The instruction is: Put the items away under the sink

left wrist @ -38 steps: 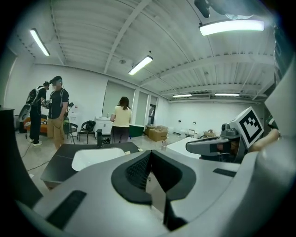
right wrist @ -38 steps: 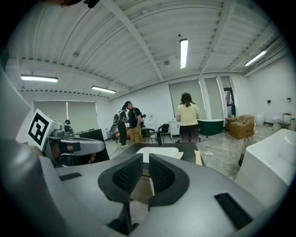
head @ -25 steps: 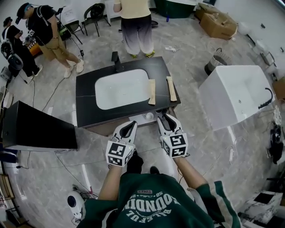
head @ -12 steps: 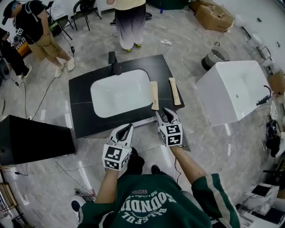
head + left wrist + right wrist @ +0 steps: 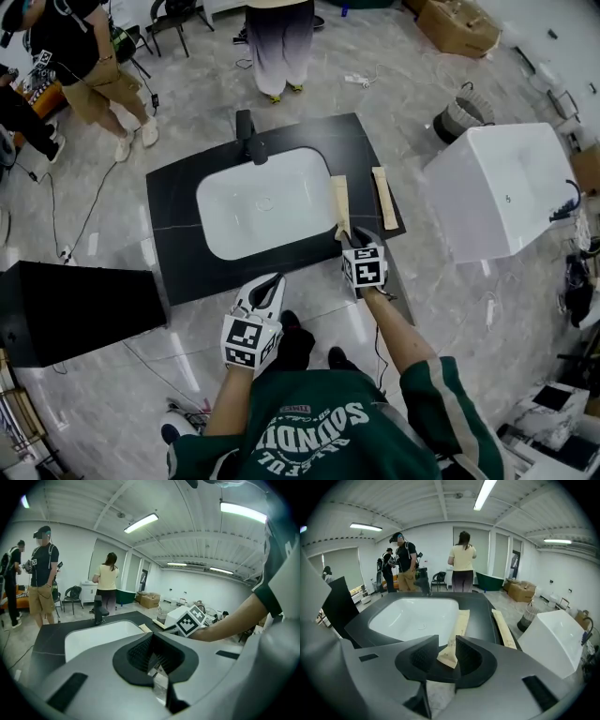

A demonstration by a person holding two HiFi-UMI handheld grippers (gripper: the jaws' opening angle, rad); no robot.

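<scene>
Two long tan packets lie on the black vanity top (image 5: pixel 178 253), right of the white sink basin (image 5: pixel 262 202). The near end of the left packet (image 5: pixel 342 202) (image 5: pixel 457 630) sits between the jaws of my right gripper (image 5: pixel 354 234) (image 5: pixel 447 651), which stand open around it with a gap on each side. The second packet (image 5: pixel 384 197) (image 5: pixel 504 627) lies further right, untouched. My left gripper (image 5: pixel 272 279) (image 5: pixel 152 637) hangs in front of the vanity's near edge, shut and empty. The space under the sink is hidden.
A black faucet (image 5: pixel 246 131) stands behind the basin. A white tub (image 5: pixel 497 187) stands to the right and a black panel (image 5: pixel 75 309) to the left. People stand beyond the vanity, near a bin (image 5: pixel 459 117) and a cardboard box (image 5: pixel 459 23).
My right gripper has moved forward onto the vanity top, around the left packet's near end. The pale drawer front seen below the counter edge a second ago no longer shows.
</scene>
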